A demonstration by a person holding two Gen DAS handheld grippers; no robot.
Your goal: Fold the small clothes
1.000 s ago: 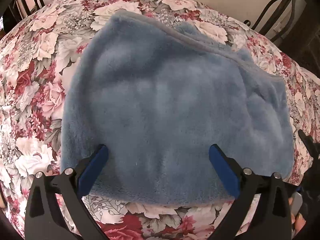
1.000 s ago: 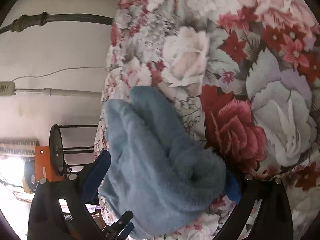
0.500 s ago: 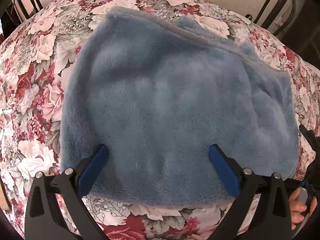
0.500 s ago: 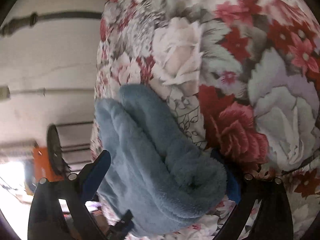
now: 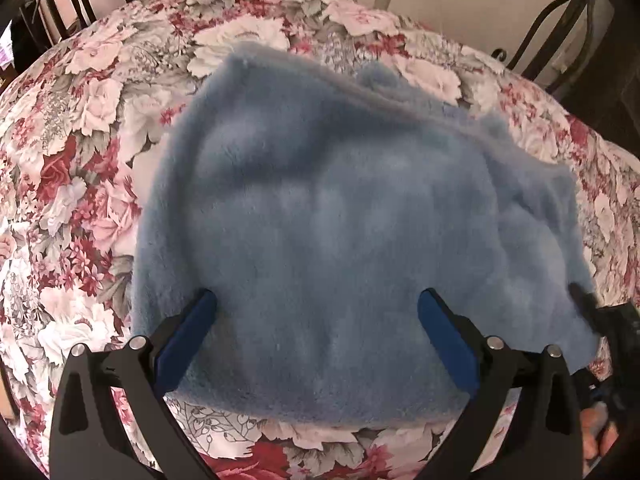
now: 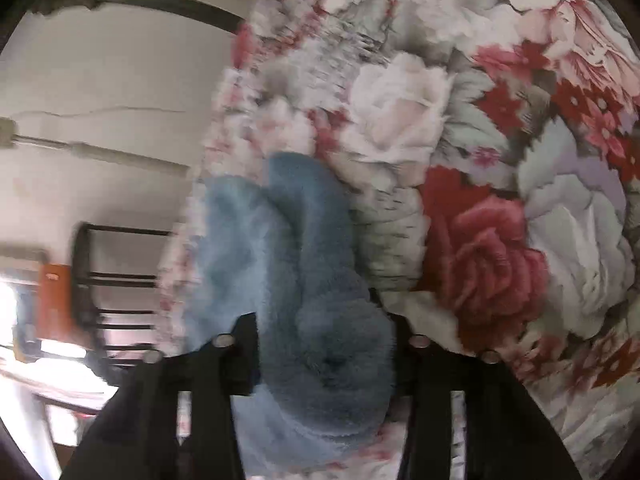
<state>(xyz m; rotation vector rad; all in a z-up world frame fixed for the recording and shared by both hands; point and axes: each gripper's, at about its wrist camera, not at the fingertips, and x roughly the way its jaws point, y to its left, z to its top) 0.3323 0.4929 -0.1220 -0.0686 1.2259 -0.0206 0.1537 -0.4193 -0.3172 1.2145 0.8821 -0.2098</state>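
A fluffy blue garment (image 5: pixel 340 216) lies spread on the floral tablecloth (image 5: pixel 80 128), folded over on itself. My left gripper (image 5: pixel 316 320) hovers over its near edge, jaws wide open and empty. My right gripper (image 6: pixel 320 336) is shut on a bunched corner of the blue garment (image 6: pixel 320 300) at the table's right edge; its tip shows in the left wrist view (image 5: pixel 584 300) at the garment's right corner. The right wrist view is blurred.
Black metal chair backs (image 5: pixel 560 28) stand around the round table. A wall (image 6: pixel 112 80) with pipes and another chair (image 6: pixel 116 292) lie beyond the table edge in the right wrist view.
My right gripper's jaws have closed from open onto the bunched garment corner. The left gripper has drawn back slightly and stayed open.
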